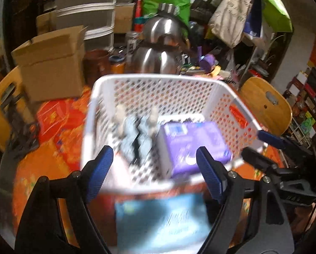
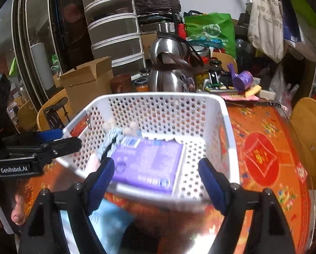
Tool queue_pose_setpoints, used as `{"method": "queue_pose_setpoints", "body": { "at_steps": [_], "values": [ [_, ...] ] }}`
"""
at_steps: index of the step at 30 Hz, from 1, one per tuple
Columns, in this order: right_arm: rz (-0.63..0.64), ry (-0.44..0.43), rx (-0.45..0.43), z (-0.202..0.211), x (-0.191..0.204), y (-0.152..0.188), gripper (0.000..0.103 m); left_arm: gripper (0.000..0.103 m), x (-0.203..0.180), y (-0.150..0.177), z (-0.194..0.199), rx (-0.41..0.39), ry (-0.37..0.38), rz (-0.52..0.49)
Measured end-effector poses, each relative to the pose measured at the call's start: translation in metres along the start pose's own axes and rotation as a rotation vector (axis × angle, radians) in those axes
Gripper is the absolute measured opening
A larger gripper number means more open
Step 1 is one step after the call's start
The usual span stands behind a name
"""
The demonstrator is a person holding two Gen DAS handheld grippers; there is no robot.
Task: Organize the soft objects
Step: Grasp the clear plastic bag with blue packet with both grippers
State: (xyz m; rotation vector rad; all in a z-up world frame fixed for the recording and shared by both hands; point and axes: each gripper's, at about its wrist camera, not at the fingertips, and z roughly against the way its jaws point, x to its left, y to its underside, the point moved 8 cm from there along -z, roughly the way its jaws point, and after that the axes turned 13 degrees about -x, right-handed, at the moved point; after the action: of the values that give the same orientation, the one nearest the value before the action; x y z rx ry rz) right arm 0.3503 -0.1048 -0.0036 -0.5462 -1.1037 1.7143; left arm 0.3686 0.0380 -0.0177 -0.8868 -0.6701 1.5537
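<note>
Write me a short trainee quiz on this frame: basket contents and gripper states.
1. True or false: the purple pack lies inside the white basket.
2. Which item lies on the table outside the basket, nearest the cameras?
A. the blue pack
B. the striped soft toy
C. the steel kettle
3. Fill in: the left hand-held gripper and the right hand-held gripper both have ____ jaws, nothing between them.

Key: 1 true; 2 A; 3 open.
</note>
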Motion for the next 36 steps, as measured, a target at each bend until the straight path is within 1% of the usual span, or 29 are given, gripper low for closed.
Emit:
{"method": "queue_pose_setpoints", "body": {
  "at_steps": [1, 3, 5, 6, 7, 9, 11, 13, 14, 16, 18, 20, 23, 27, 28, 30, 33, 36],
  "values": [
    [0.0, 0.014, 0.009, 0.009, 0.0, 0.005, 0.081, 0.079, 0.002, 0.005, 0.009, 0.002, -0.006, -0.007],
    [-0.006, 0.035, 0.002, 0.029, -0.001, 0.013, 0.081, 0.079, 0.006, 0.019, 0.035, -0.011, 0.01, -0.017],
    [-0.02, 0.023, -0.02, 0.053, 0.0, 0.025, 0.085, 0.079, 0.012, 0.037, 0.059, -0.019, 0.018, -0.018],
    [-0.036, 0.019, -0.031, 0.066, -0.001, 0.033, 0.088, 0.079, 0.015, 0.046, 0.068, -0.02, 0.023, -0.014],
    [-0.048, 0.024, -0.036, 0.073, -0.001, 0.04, 0.089, 0.079, 0.018, 0.056, 0.078, -0.018, 0.028, -0.011],
    [-0.069, 0.04, -0.014, 0.087, -0.005, 0.065, 0.089, 0.081, 0.024, 0.082, 0.094, -0.007, 0.039, -0.002],
    [-0.081, 0.046, 0.012, 0.094, -0.008, 0.094, 0.089, 0.082, 0.032, 0.109, 0.105, -0.003, 0.035, 0.002],
    [-0.077, 0.062, 0.039, 0.093, -0.011, 0.116, 0.089, 0.082, 0.042, 0.136, 0.108, 0.015, 0.003, 0.012],
    [-0.077, 0.073, 0.058, 0.093, -0.014, 0.128, 0.089, 0.082, 0.047, 0.147, 0.107, 0.026, 0.004, 0.032],
    [-0.104, 0.059, 0.073, 0.091, -0.017, 0.142, 0.089, 0.082, 0.049, 0.166, 0.104, 0.059, 0.043, 0.071],
    [-0.119, 0.04, 0.088, 0.088, -0.017, 0.15, 0.089, 0.082, 0.047, 0.176, 0.099, 0.07, 0.053, 0.076],
    [-0.11, 0.028, 0.094, 0.085, -0.015, 0.154, 0.089, 0.082, 0.042, 0.183, 0.097, 0.072, 0.042, 0.051],
    [-0.094, 0.019, 0.108, 0.08, -0.01, 0.157, 0.087, 0.082, 0.031, 0.184, 0.094, 0.068, 0.058, 0.034],
    [-0.059, 0.024, 0.121, 0.075, -0.006, 0.163, 0.081, 0.082, 0.021, 0.182, 0.086, 0.059, 0.056, -0.004],
    [-0.055, 0.022, 0.126, 0.073, -0.005, 0.165, 0.077, 0.08, 0.019, 0.182, 0.083, 0.063, 0.053, -0.012],
    [-0.049, 0.021, 0.161, 0.066, -0.004, 0.172, 0.069, 0.072, 0.015, 0.182, 0.076, 0.071, 0.059, -0.024],
    [-0.059, 0.006, 0.17, 0.064, -0.004, 0.174, 0.069, 0.066, 0.011, 0.186, 0.069, 0.076, 0.068, -0.04],
    [-0.043, 0.016, 0.176, 0.061, -0.003, 0.174, 0.069, 0.063, 0.008, 0.186, 0.066, 0.064, 0.063, -0.064]
  ]
}}
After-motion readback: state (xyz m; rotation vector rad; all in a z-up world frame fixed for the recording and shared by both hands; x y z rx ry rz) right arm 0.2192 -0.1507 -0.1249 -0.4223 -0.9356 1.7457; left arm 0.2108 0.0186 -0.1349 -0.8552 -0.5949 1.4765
